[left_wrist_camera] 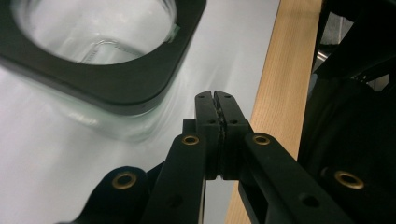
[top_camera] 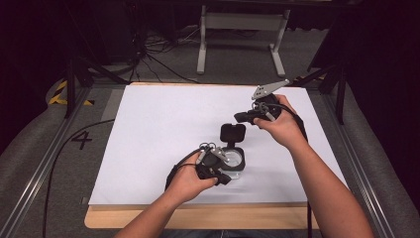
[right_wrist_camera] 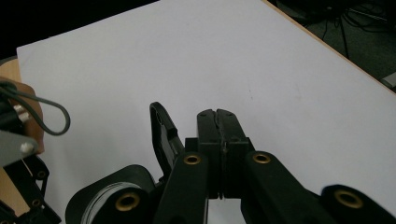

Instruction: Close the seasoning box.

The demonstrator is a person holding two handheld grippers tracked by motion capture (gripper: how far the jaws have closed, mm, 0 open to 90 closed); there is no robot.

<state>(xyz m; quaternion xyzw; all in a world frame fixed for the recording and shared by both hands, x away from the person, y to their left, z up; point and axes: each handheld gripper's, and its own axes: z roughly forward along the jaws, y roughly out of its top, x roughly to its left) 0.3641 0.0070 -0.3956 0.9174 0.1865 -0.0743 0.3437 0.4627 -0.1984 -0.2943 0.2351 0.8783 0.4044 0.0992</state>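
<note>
The clear square glass jar with a black collar (top_camera: 234, 161) and its black hinged lid (top_camera: 232, 134) flipped open stands near the white sheet's (top_camera: 148, 129) front edge. The left gripper (left_wrist_camera: 215, 94) sits just beside it, jaws pressed together on nothing; the right gripper (right_wrist_camera: 218, 113), likewise closed and empty, hovers apart, probably leaving the jar's mouth clear.

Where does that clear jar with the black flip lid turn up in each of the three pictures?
High view: the jar stands near the table's front edge, lid open, just right of the left gripper.
Left gripper view: upper left, its black rim and clear wall close up.
Right gripper view: lower left, the black rim and upright lid beside the jaws.
Shared landmark: the white sheet.
</note>
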